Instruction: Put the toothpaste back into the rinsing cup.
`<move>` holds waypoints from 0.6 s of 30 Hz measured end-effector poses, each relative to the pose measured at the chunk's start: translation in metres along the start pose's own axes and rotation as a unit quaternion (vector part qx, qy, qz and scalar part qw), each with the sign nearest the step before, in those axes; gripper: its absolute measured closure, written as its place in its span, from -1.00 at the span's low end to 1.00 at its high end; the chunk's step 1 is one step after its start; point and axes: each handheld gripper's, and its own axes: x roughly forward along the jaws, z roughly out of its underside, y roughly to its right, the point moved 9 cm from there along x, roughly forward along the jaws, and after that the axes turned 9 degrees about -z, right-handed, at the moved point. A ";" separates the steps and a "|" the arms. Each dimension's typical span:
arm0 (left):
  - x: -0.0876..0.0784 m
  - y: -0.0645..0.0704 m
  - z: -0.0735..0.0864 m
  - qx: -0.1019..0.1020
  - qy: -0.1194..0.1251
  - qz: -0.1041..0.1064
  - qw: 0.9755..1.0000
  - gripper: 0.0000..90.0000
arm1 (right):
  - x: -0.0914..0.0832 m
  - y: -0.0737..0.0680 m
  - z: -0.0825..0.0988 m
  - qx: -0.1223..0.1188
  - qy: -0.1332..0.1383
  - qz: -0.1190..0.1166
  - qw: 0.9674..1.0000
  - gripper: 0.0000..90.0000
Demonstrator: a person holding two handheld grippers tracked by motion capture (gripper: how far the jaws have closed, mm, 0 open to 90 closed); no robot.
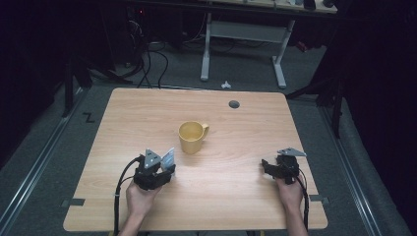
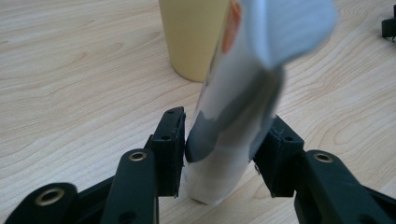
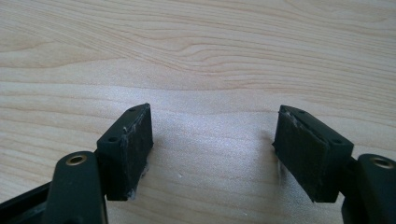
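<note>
on wooden table, upright sachet

Seen in the left gripper view, the left gripper has its two black jaws closed against a pale packet, one pad on each side. The packet stands upright between them, its blurred top leaning right, an orange mark near its upper edge. Just behind it stands a yellow mug on the wooden table
</note>
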 end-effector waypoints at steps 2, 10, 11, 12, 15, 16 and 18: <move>0.000 0.000 0.000 0.001 0.000 -0.001 1.000 0.26 | 0.000 0.000 0.000 0.000 0.000 0.000 1.000 -0.37; 0.000 0.000 -0.001 0.008 0.014 -0.012 1.000 0.40 | 0.000 0.000 0.000 -0.001 0.000 0.000 1.000 -0.37; -0.001 0.001 -0.001 0.006 0.014 -0.010 1.000 0.41 | 0.000 0.000 0.000 0.000 0.000 0.000 1.000 -0.37; -0.001 0.001 0.000 0.004 0.015 -0.007 1.000 0.42 | 0.000 0.000 0.000 -0.001 0.000 0.000 1.000 -0.37; -0.002 0.001 0.000 0.001 0.021 -0.006 1.000 0.44 | 0.000 0.000 0.000 0.000 0.000 0.000 1.000 -0.37; -0.002 0.001 0.000 -0.001 0.021 -0.003 1.000 0.44 | 0.000 0.000 0.000 0.000 0.000 0.000 1.000 -0.37; -0.002 0.001 -0.001 -0.005 0.022 -0.001 1.000 0.45 | 0.000 0.000 0.000 0.000 0.000 0.000 1.000 -0.37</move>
